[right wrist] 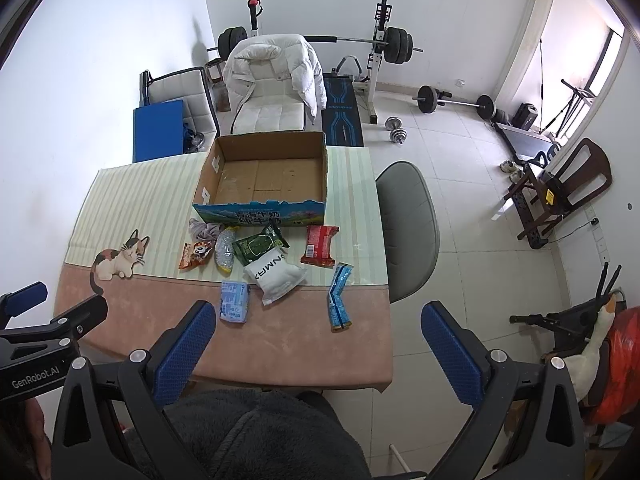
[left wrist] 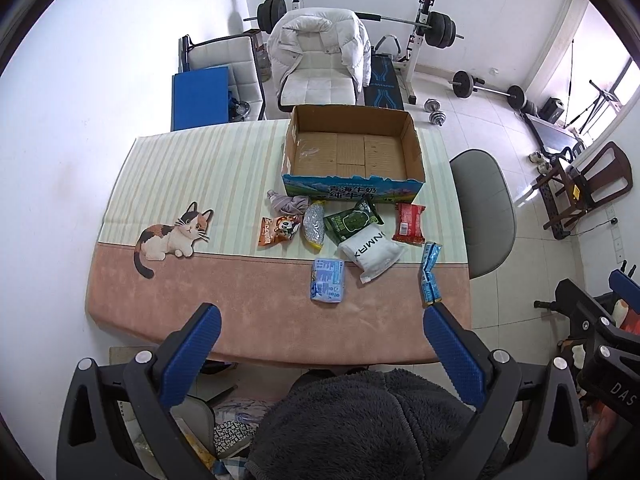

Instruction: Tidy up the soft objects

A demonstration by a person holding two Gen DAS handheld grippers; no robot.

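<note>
Left gripper [left wrist: 322, 316] and right gripper [right wrist: 316, 312]: both jaws spread wide, nothing between them, both above the table's near edge. The soft packets lie in a cluster ahead at 12 o'clock, in front of the empty cardboard box [right wrist: 264, 178]. Nearest items: light blue pack [left wrist: 328, 280], at 12 o'clock of the left gripper; long blue pouch [right wrist: 339, 296], long axis running near-to-far, likely closer to the right gripper.

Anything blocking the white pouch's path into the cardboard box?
Partly. The green packet lies between the white pouch and the cardboard box, touching the pouch's far edge. The box's near wall also has to be cleared. Lifted over both, nothing else is in the way; the box is empty.
</note>
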